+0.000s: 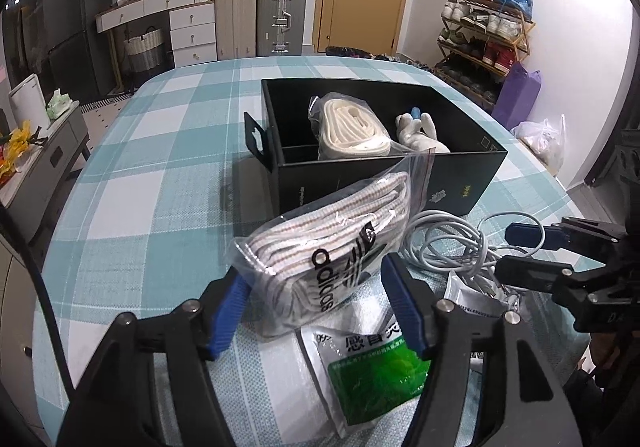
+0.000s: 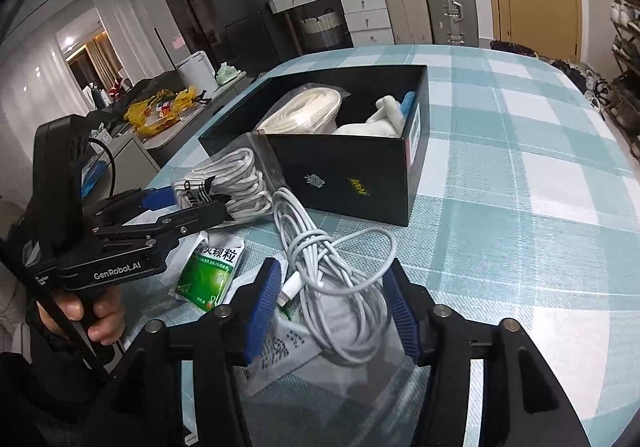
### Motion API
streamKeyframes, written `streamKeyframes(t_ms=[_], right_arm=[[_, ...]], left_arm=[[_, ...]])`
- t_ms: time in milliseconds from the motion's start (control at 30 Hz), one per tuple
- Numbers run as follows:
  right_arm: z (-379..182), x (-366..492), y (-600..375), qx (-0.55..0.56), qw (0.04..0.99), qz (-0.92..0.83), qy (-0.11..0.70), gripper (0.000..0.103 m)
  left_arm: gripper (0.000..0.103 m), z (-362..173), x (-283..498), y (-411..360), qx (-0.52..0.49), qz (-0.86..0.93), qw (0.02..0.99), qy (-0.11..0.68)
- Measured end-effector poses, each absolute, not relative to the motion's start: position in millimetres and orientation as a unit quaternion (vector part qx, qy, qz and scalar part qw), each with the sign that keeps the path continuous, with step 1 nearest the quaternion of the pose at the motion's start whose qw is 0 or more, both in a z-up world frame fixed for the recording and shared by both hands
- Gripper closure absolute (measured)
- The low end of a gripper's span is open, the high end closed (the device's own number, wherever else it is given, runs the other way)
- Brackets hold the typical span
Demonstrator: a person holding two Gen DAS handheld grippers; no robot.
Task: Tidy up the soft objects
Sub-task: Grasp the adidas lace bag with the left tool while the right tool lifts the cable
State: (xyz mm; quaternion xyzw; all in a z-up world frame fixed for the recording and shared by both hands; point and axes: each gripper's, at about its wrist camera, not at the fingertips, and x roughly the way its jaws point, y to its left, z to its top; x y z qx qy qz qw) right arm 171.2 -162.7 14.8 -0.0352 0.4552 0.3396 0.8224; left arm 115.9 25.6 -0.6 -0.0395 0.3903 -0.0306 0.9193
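Note:
A clear bag of striped white Adidas socks point(image 1: 320, 239) leans against the front of a black box point(image 1: 360, 183) on the checked tablecloth. My left gripper point(image 1: 316, 275) is open, with the bag's lower end between its blue pads. Inside the box lie a bagged roll of cream socks point(image 1: 352, 127) and a white glove-like soft item point(image 1: 416, 131) with a blue tip. My right gripper point(image 2: 334, 271) is open around a tangled white cable point(image 2: 332, 267), which lies on a grey sachet point(image 2: 288, 343). The sock bag point(image 2: 228, 183) and box point(image 2: 340, 175) also show in the right wrist view.
A green medicine sachet point(image 1: 372, 375) lies under the left gripper point(image 2: 192, 203). A person's hand point(image 2: 96, 311) holds that gripper's handle. The right gripper point(image 1: 512, 251) sits at the cable's right side. Suitcases point(image 1: 280, 19) and a shoe rack point(image 1: 480, 35) stand beyond the table point(image 1: 160, 167).

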Motion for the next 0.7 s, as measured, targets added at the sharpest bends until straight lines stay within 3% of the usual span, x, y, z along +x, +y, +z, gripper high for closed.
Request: streamKeyframes(t_ms=[700], right_arm=[[-5, 187, -145, -0.052, 0.812, 0.352, 0.463, 0.051]], left_arm=[[0.039, 10, 109, 7, -0.029, -0.139, 0.918, 0.370]])
